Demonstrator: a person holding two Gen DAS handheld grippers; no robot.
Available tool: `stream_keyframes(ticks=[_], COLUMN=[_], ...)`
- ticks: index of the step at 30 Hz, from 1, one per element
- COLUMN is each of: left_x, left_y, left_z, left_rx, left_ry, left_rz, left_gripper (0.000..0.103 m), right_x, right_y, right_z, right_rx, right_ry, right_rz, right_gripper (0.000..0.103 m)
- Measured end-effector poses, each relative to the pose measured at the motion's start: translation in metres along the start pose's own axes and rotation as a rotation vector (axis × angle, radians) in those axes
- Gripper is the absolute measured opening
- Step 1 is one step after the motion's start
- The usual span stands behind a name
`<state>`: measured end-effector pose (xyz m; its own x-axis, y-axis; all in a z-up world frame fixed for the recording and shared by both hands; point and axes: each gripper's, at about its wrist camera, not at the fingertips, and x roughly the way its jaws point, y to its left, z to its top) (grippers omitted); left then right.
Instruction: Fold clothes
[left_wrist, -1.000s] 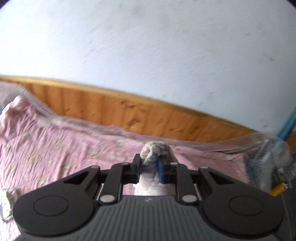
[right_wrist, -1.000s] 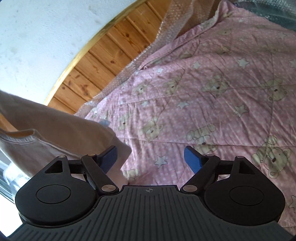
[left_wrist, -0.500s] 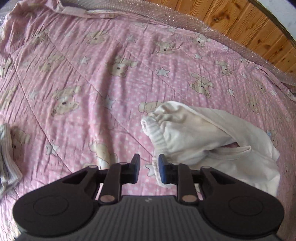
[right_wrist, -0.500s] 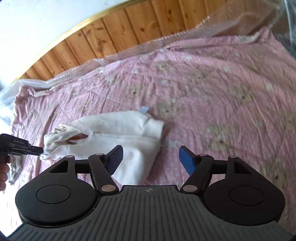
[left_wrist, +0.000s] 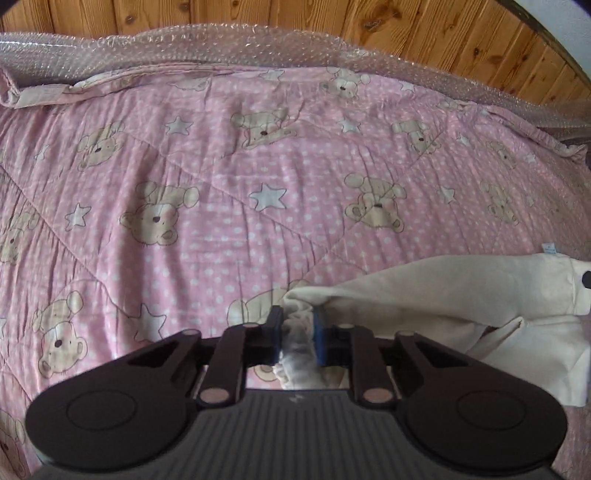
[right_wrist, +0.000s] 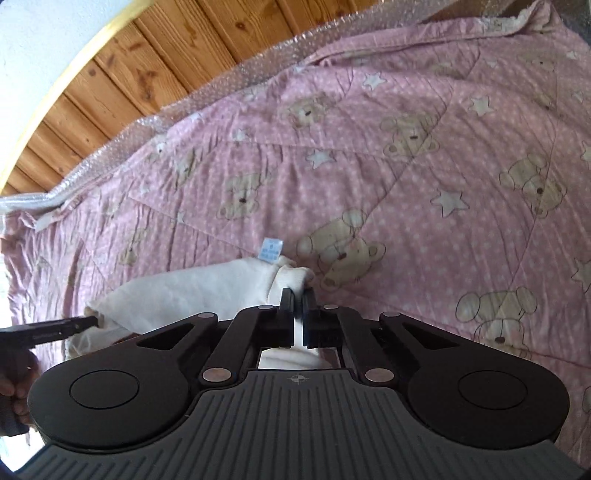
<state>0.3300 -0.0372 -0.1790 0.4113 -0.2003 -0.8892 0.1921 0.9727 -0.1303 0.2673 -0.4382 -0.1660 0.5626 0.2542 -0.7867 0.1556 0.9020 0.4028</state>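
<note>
Both claws grip the same cream garment (left_wrist: 461, 295). In the left wrist view, the left claw (left_wrist: 297, 334) has its blue pads pinched on a bunched, gathered end of the cloth; its jaws have just been closing, with that fabric between them. From there the garment stretches away to the right across the bed, one fold lying over another, with a small pale label showing at its far end.

In the right wrist view, the right claw (right_wrist: 297, 314) has its jaws pressed nearly together on the other end of the garment (right_wrist: 192, 291), where the cloth bunches into a small knob just ahead of the pads; white fabric shows in the thin slit between the jaws and again below them. A blue and white care label (right_wrist: 270, 250) stands up from the cloth just beyond the fingertips. At the left edge of this view the left claw (right_wrist: 88, 322) shows as a dark bar meeting the garment's far end, with a person's hand (right_wrist: 16, 384) around its handle.

The garment lies on a pink quilt (left_wrist: 229, 206) printed with teddy bears, white stars and dots, creased along diagonal stitch lines. Bubble wrap (left_wrist: 229, 44) runs along the quilt's far edge, and behind it stands a wall of wooden boards (left_wrist: 332, 18).
</note>
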Motion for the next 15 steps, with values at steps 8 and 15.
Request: stream_keyframes(ticks=[8,15], left_x=[-0.031,-0.006], left_y=[0.022,0.04], left_z=[0.038,0.024], left_rx=[-0.089,-0.209], left_ry=[-0.126,-0.041], left_rz=[-0.043,-0.036], left_gripper=[0.017,0.032], right_x=[-0.019,0.023], right_y=[-0.019,-0.012], right_z=[0.058,0.054], right_rx=[0.276,0.223], right_ry=[-0.105,-0.009], right_rz=[0.162,0.081], right_gripper=[0.0,0.043])
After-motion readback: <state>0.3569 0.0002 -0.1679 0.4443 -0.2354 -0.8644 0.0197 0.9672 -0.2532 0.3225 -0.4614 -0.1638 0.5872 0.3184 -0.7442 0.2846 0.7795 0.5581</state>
